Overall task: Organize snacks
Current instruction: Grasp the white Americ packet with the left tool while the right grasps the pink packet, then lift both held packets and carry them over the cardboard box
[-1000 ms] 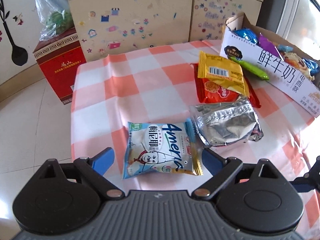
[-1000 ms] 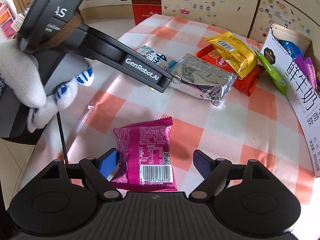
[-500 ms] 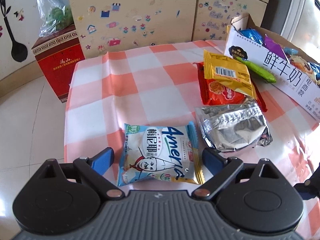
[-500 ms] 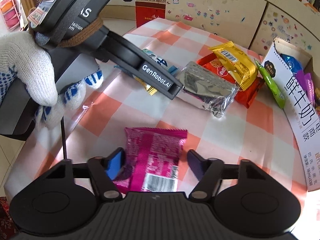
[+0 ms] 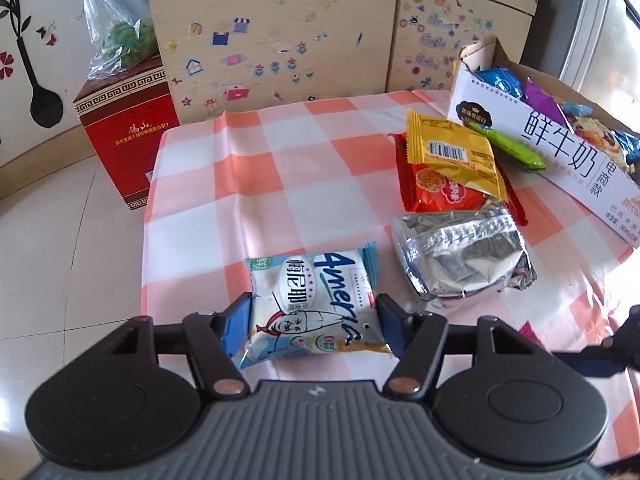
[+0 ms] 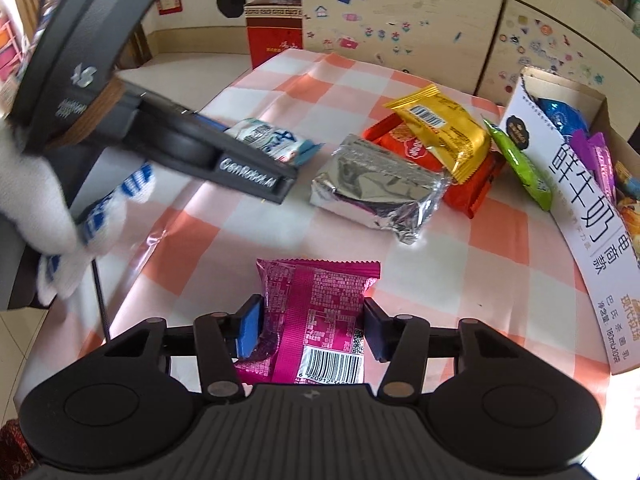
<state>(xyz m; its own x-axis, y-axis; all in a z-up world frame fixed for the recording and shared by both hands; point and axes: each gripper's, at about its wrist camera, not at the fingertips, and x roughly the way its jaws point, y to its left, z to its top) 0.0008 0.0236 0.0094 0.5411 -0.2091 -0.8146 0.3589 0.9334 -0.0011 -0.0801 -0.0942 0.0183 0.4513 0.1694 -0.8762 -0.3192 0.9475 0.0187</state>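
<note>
While both my jaws have just been closing, left hand-held gripper (image 5: 314, 320) pinching blue-white snack packet (image 5: 312, 300), right hand-held gripper (image 6: 312, 326) clamping magenta snack packet (image 6: 316, 312), both on checked surface (image 5: 280, 168), silver packet (image 5: 460, 252) ahead-right.

The far left of the checked cloth (image 5: 280, 160) is lying bare from its edge to the cabinet (image 5: 280, 32), giving a gripper open passage there. On the right, the silver pack (image 5: 460, 256), the red pack (image 5: 440, 192) with the yellow pack (image 5: 452, 148) lying on it, and the green stick (image 5: 516, 148) are crowding the way to the carton (image 5: 560, 148), which is walling off the right side. Near the front, the left gripper (image 6: 256, 176) and its gloved hand (image 6: 48, 200) are reaching over the left edge, while a bare lane is running between the pink pack (image 6: 316, 304) and the carton.
</note>
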